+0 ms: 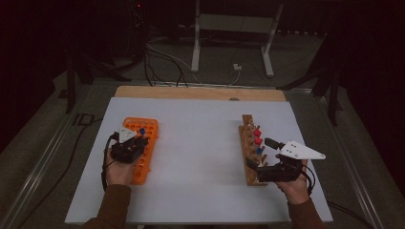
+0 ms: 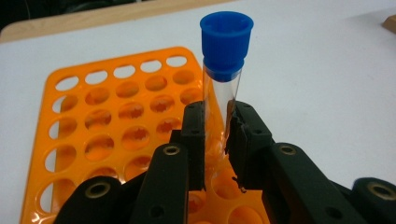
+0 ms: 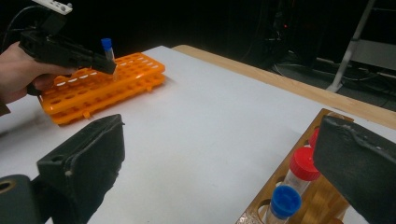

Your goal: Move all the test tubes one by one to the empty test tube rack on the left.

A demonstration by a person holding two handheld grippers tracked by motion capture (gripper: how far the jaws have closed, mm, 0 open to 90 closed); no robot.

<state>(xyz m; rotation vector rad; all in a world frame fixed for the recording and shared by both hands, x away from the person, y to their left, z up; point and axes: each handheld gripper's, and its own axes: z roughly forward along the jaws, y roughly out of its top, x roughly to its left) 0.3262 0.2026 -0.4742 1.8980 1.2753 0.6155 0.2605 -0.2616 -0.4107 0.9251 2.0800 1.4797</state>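
My left gripper [image 2: 217, 126] is shut on a clear tube with a blue cap [image 2: 226, 42], held upright over the orange rack [image 2: 116, 116]. The tube's lower end reaches the rack's top plate near its right edge; whether it sits in a hole is hidden by the jaws. In the high view that left gripper [image 1: 138, 143] and the blue-capped tube [image 1: 142, 130] are over the orange rack [image 1: 148, 126] at the left. My right gripper [image 3: 224, 154] stands wide open with nothing between its fingers, beside the wooden rack [image 3: 327, 119]. The wooden rack holds a red-capped tube [image 3: 303, 163] and another blue-capped tube [image 3: 286, 200].
The wooden rack [image 1: 248, 126] stands at the right of the white board [image 1: 200, 143], with my right gripper [image 1: 260, 152] at its near end. Bare board lies between the two racks. A wooden table edge [image 1: 200, 91], cables and a stand's legs lie beyond.
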